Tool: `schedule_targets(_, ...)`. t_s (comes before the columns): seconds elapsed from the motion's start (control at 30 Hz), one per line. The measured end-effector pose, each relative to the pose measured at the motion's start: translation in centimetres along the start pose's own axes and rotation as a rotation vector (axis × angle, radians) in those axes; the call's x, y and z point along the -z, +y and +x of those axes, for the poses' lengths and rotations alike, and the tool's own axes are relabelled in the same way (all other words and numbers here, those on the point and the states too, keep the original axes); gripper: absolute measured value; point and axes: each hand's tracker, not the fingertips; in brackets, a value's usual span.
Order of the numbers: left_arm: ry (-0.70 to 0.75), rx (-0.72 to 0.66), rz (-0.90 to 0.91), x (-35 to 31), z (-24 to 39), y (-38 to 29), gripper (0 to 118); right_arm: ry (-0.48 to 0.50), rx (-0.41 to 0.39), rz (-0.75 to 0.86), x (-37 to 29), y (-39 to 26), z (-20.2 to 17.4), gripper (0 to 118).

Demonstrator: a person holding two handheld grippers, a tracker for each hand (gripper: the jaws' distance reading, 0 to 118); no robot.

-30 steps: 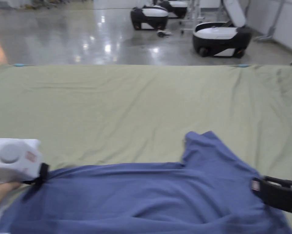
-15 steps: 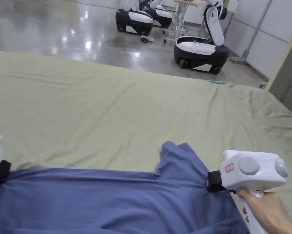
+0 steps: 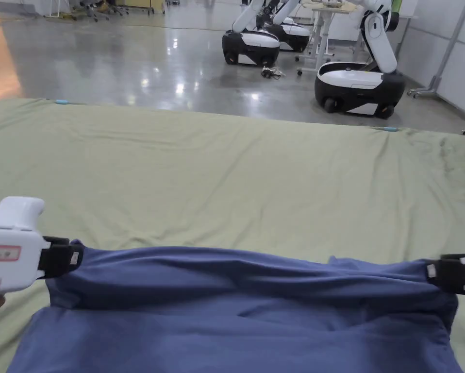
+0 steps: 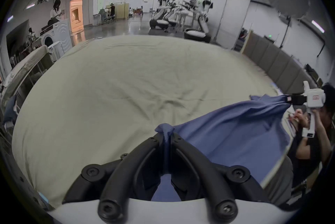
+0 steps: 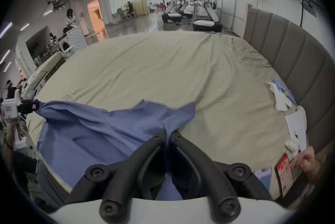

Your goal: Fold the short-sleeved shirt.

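A blue shirt point(image 3: 236, 311) hangs stretched between two tools over the near edge of a bed covered with a green sheet point(image 3: 236, 179). The left tool point(image 3: 74, 256) pinches the shirt's left corner; in the left gripper view its jaws are pressed together with a bunch of blue cloth point(image 4: 165, 131) poking out between them. The right tool point(image 3: 433, 276) pinches the opposite corner at the right edge of the head view, and in the right gripper view its jaws are likewise closed on the fabric. The shirt's top edge runs taut and a little sagging from one tool to the other, raised off the sheet, while the rest drapes down toward the near side. In the right gripper view a loose flap point(image 5: 168, 111) of the shirt lies on the sheet just beyond the tool. Far across the shiny floor point(image 3: 129, 63) stand wheeled black-and-white robots point(image 3: 360, 85). At the bed's right side, a padded headboard point(image 5: 290, 57) rises, with white and blue cloths point(image 5: 280, 96) lying near it.
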Motion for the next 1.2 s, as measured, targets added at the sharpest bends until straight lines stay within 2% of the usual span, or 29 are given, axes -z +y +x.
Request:
schedule_targets(0.13,0.0,0.01,0.005,-5.0,0.2,-4.9,7,0.004,0.022,0.022,-4.3,-5.3,0.6,5)
schedule_targets(0.23,-0.019,-0.034,0.0,-6.8,-0.2,-8.3,7,0.005,0.052,-0.002,-5.6,-8.8,1.0,5)
schedule_targets(0.3,-0.016,-0.059,-0.011,-6.6,-0.2,-10.1,7,-0.01,0.049,-0.037,-5.3,-10.8,1.1,5)
schedule_targets(0.43,-0.037,-0.102,-0.047,-5.6,-0.2,-12.8,8,-0.002,0.095,-0.08,-3.8,-13.9,0.9,5)
schedule_targets(0.53,-0.001,-0.142,-0.048,-4.8,0.0,-13.9,19,-0.01,0.076,-0.116,-2.6,-14.6,0.5,15)
schedule_targets(0.57,0.001,-0.152,-0.047,-4.8,-0.1,-14.0,19,-0.013,0.069,-0.117,-2.5,-14.7,0.3,15)
schedule_targets(0.6,0.015,-0.154,-0.035,-5.0,-0.1,-13.9,37,-0.03,0.053,-0.109,-2.6,-14.7,0.1,47)
schedule_targets(0.63,0.039,-0.154,0.001,-5.6,0.1,-13.7,47,-0.047,0.042,-0.087,-2.9,-14.6,0.2,72)
schedule_targets(0.67,0.044,-0.147,0.043,-6.4,0.3,-13.3,50,-0.053,0.031,-0.066,-3.6,-14.2,0.1,83)
schedule_targets(0.77,0.068,-0.131,0.152,-8.7,1.2,-11.1,58,-0.033,0.044,0.0,-5.3,-12.9,-0.3,84)
schedule_targets(0.83,0.057,-0.155,0.201,-10.2,2.1,-9.7,58,-0.021,0.019,0.061,-6.5,-11.7,-1.3,84)
schedule_targets(0.93,0.036,-0.089,0.305,-11.9,4.4,-7.8,58,-0.039,-0.016,0.194,-8.3,-10.3,-3.5,84)
schedule_targets(1.07,0.044,0.019,0.423,-12.7,7.6,-6.6,58,0.066,-0.022,0.262,-9.8,-8.6,-7.1,84)
schedule_targets(1.2,0.063,0.028,0.473,-12.1,10.3,-5.8,58,0.134,-0.031,0.301,-10.0,-7.8,-10.5,84)
